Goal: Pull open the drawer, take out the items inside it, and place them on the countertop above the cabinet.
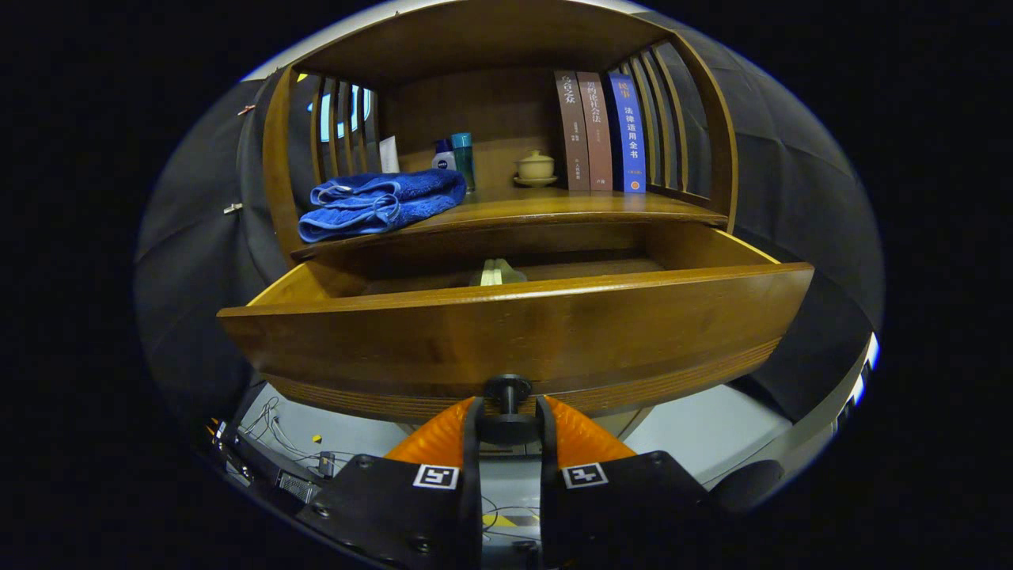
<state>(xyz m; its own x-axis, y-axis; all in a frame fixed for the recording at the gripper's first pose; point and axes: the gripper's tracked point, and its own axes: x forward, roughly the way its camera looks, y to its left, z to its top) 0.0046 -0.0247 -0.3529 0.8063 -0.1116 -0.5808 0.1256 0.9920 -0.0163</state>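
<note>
1. The drawer (514,332) stood pulled out from the cabinet, its front close to your gripper (508,419).
2. Your two orange fingers (435,439) were closed on the black knob (507,389) at the drawer's front.
3. A pale item (497,273) lay inside the drawer, toward the far side.
4. On the countertop (554,207) above, a blue towel (380,203) lay at the left, books (600,131) stood at the right, and a small lidded cup (536,168) sat between.

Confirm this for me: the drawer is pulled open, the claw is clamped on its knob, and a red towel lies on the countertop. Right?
Not quite: the towel is blue, not red, as the gripper view shows. The drawer is pulled open, and the claw is clamped on its knob.
</note>
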